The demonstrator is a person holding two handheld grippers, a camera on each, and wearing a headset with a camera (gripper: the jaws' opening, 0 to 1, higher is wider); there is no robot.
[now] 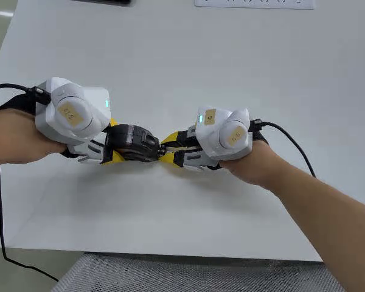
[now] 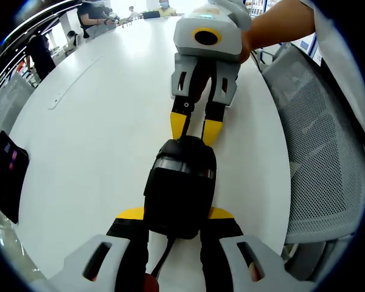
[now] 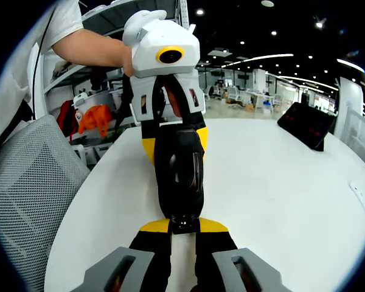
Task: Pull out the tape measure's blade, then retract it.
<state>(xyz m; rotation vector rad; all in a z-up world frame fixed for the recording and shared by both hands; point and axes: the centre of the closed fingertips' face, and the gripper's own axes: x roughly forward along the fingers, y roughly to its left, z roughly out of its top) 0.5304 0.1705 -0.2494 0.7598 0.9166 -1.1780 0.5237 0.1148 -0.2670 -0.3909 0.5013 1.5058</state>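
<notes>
The left gripper (image 1: pixel 112 141) clamps the tape case (image 1: pixel 134 143) between its jaws. Just ahead of it, the right gripper (image 1: pixel 169 149) is pinched narrow on the hook (image 3: pixel 184 224). The pull-out looks barely begun. Next, draw the right gripper straight away, holding the case firm.

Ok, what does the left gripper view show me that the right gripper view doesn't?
Left gripper view: the left gripper clamped around the tape measure body, and people at the far end. Right gripper view: the right gripper pinching the blade tip, plus orange items in the background. Both: the tape measure held between the two grippers, the white table, a mesh chair, a dark device.
</notes>
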